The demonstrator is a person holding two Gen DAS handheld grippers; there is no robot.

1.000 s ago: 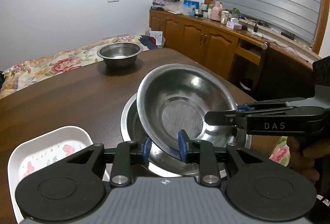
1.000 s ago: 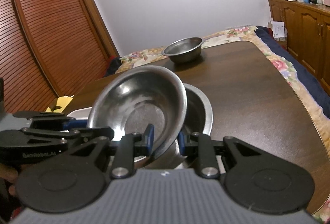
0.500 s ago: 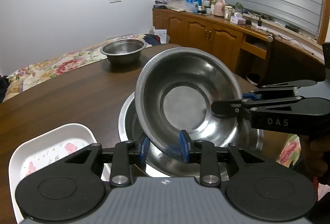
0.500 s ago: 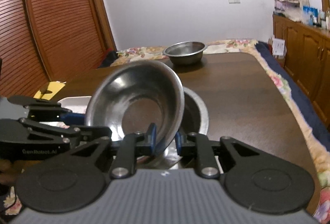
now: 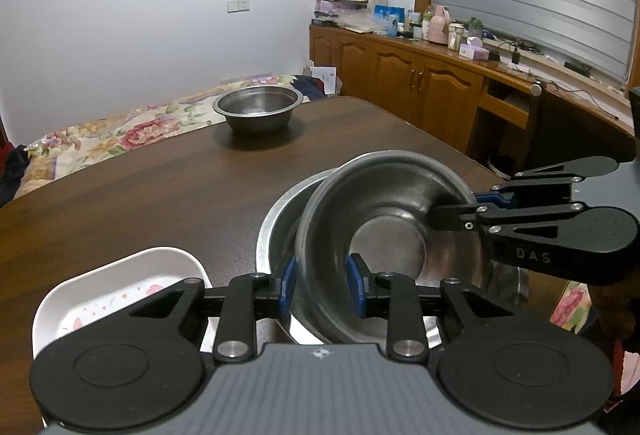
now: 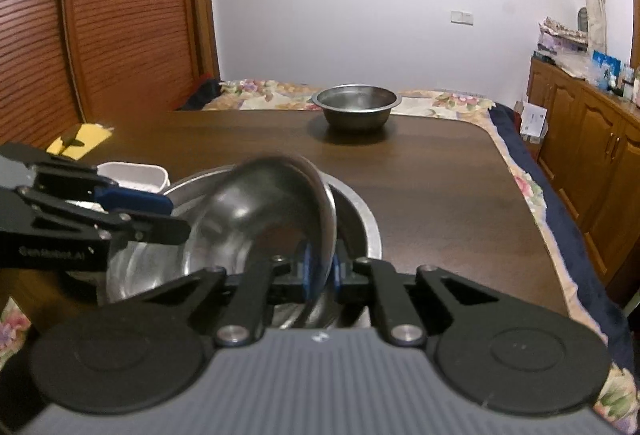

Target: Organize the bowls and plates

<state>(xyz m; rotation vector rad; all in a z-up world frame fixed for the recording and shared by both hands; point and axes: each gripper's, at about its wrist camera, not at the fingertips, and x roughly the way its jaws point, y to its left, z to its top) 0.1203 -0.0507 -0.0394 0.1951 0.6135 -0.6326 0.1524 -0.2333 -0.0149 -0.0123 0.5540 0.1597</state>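
Dark wooden table (image 5: 152, 195) carries a basin (image 5: 276, 231) at 6 o'clock, a tilted bowl (image 5: 384, 235) resting inside it. Right gripper (image 6: 319, 271) has just closed onto the bowl's rim; left gripper (image 5: 320, 285) straddles the opposite rim, jaws slightly apart. Another bowl (image 6: 356, 107) sits at 12 o'clock, a white tray (image 5: 120, 287) at 8.

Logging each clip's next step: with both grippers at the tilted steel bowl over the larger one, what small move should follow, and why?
Probably lower and level the tilted steel bowl into the larger steel bowl beneath. The right gripper, whose jaws have just been closing, pinches its rim; the left gripper straddles the near rim, pads apparently not pressing. It hangs askew, not yet nested.
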